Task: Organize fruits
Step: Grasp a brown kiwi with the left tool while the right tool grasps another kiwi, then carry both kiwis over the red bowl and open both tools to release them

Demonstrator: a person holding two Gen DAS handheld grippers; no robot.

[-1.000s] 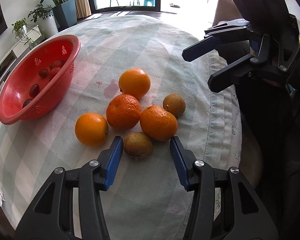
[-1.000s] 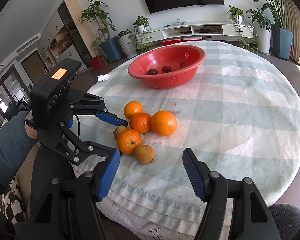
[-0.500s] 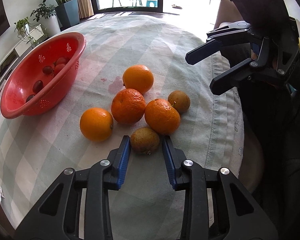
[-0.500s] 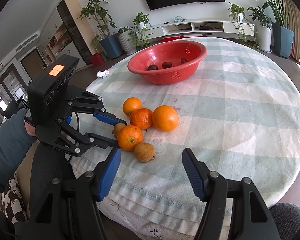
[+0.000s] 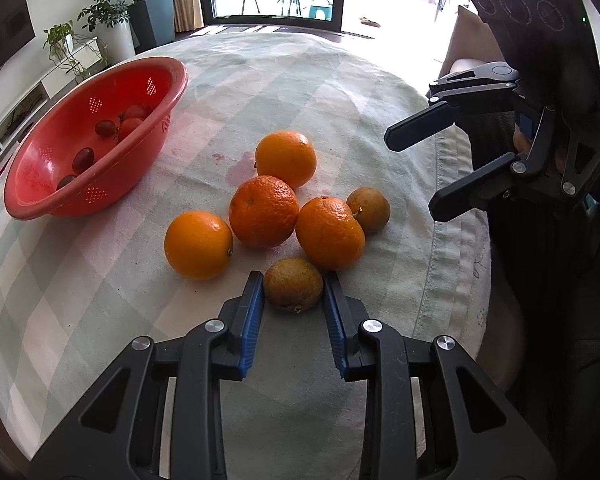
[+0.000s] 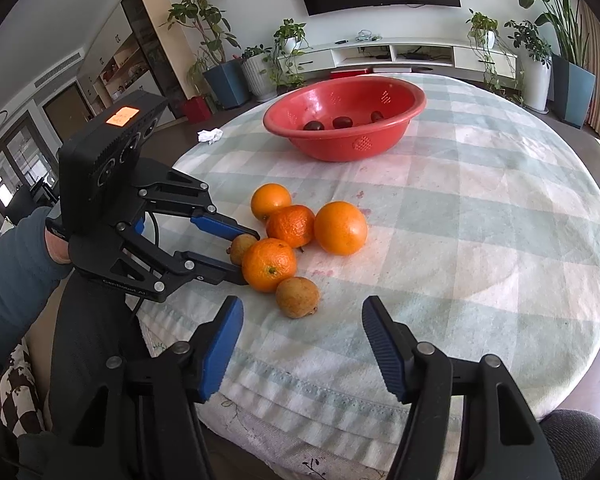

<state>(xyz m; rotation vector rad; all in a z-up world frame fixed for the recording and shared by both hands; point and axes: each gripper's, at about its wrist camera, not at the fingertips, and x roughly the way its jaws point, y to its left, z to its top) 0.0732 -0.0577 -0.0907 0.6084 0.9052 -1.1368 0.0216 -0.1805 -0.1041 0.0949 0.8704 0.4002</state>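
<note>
Several oranges [image 5: 263, 211] lie bunched on the checked tablecloth, with two small brown fruits beside them. My left gripper [image 5: 293, 280] has the nearer brown fruit [image 5: 293, 284] between its blue pads. Both pads touch the fruit's sides, and the jaws are still closing on it as it rests on the cloth. In the right wrist view the left gripper [image 6: 244, 258] reaches in from the left onto that fruit [image 6: 240, 248]. My right gripper [image 6: 302, 306] is open, hovering just short of the other brown fruit [image 6: 298, 296]. A red colander bowl [image 5: 60, 148] holds a few dark red fruits.
A crumpled white tissue [image 6: 210, 135] lies near the table's far left edge. The round table's edge [image 6: 340, 404] runs just under the right gripper. A person's blue sleeve [image 6: 12, 256] holds the left gripper. Potted plants and a low TV shelf stand behind.
The left jaws have closed from wide apart to touching both sides of the brown fruit. The right gripper has hardly moved and stays open.
</note>
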